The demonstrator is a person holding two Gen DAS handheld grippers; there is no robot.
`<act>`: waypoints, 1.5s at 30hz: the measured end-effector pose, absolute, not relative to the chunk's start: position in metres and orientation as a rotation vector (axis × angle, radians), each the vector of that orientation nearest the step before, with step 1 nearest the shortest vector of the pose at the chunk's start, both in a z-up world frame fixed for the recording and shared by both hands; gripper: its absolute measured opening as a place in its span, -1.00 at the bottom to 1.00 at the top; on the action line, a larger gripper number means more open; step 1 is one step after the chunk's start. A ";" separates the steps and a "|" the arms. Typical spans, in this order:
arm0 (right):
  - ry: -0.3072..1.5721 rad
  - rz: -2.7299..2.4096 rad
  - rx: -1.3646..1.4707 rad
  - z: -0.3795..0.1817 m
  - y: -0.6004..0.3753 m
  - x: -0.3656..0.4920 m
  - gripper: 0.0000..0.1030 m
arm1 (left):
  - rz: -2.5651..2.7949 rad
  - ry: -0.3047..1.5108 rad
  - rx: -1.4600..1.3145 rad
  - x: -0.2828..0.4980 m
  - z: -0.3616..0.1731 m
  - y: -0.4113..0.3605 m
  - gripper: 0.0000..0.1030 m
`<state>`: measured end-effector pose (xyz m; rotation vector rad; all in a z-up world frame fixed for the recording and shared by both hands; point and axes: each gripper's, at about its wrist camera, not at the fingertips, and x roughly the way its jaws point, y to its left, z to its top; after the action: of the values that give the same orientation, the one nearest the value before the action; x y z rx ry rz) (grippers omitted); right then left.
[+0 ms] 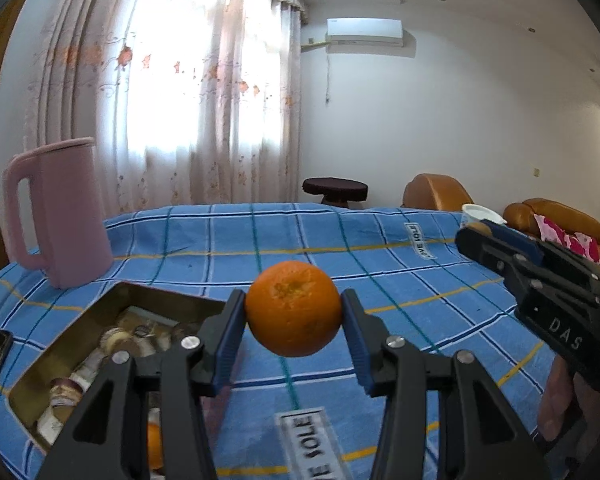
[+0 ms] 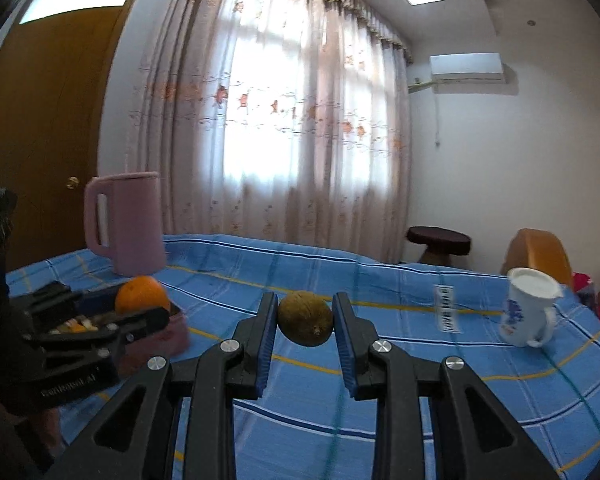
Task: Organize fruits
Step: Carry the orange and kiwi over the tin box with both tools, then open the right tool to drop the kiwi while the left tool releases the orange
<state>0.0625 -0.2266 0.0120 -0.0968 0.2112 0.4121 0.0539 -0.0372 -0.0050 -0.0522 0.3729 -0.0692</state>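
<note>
The left gripper (image 1: 294, 312) is clamped on a round, dimpled orange fruit (image 1: 293, 307), its blue-padded fingers (image 1: 229, 344) pressing the fruit's two sides and holding it clear above the blue checked tablecloth (image 1: 380, 248). At about 8 o'clock from the orange sits a rectangular gold-coloured metal tin (image 1: 112, 304), open at the top; the jumble inside is hard to make out, and a second orange piece (image 1: 155, 444) shows only as a sliver behind the gripper's black frame. A tall pink lidded plastic jug (image 1: 56, 212) stands at 10 o'clock, its handle turned left.

The right gripper (image 2: 305, 320) has its jaws closed on a small brownish-green round fruit (image 2: 305, 318) (a kiwi, by the look of it, though the motion blur leaves that uncertain), lifted off the cloth. In the left wrist view this gripper enters at 3 o'clock, cut off by the frame edge, and its fruit is barely visible at the tip.

From the right wrist view the orange appears at 9 o'clock, over the tin, which is mostly hidden behind the other gripper. A white ceramic mug with a blue print (image 2: 530, 306) stands at 3 o'clock, blurred
</note>
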 end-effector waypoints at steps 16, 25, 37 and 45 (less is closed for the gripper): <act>0.271 0.693 -0.149 0.018 -0.096 0.063 -0.42 | 0.134 0.431 -0.137 0.038 -0.007 0.080 -0.04; 0.344 0.797 -0.224 -0.007 -0.043 0.048 -0.42 | 0.183 0.484 -0.164 0.031 -0.021 0.112 -0.04; 0.406 0.848 -0.284 -0.026 -0.028 0.036 -0.42 | 0.184 0.514 -0.164 0.027 -0.026 0.118 -0.04; 0.449 0.864 -0.287 -0.028 -0.025 0.040 -0.42 | 0.178 0.539 -0.158 0.029 -0.029 0.116 -0.03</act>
<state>0.0402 -0.0255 -0.0282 -0.2868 0.4487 0.8642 0.0287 0.1164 -0.0287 -0.1584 0.5395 0.1781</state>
